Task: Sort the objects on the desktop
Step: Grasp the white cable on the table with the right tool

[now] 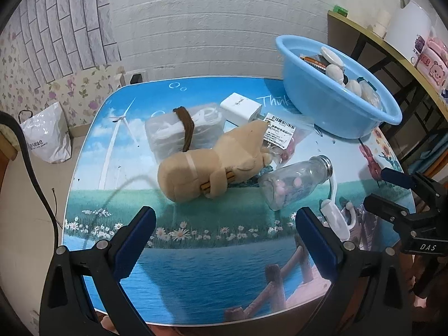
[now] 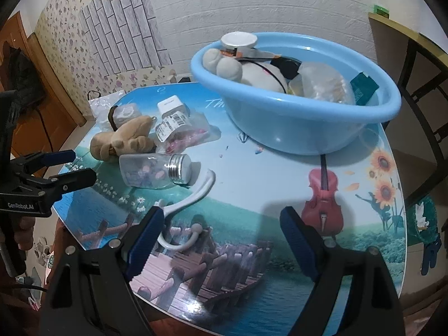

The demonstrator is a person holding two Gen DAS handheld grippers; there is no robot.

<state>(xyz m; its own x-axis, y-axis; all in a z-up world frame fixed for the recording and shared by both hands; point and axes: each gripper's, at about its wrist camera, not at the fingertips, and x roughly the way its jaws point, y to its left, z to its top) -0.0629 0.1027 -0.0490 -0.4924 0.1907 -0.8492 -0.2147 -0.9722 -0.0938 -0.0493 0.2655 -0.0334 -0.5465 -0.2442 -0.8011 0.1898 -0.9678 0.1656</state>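
Just beyond my right gripper (image 2: 221,218), spread w/ nothing held, white hook (image 2: 190,198) lies on table (image 2: 252,179), axis toward bottle (image 2: 154,172); left gripper (image 1: 225,219) also spread, farther.

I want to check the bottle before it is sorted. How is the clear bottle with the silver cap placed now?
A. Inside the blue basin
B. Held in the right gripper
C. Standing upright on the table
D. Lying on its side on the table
D: the clear bottle lies on its side on the table, outside the blue basin, and no gripper touches it.
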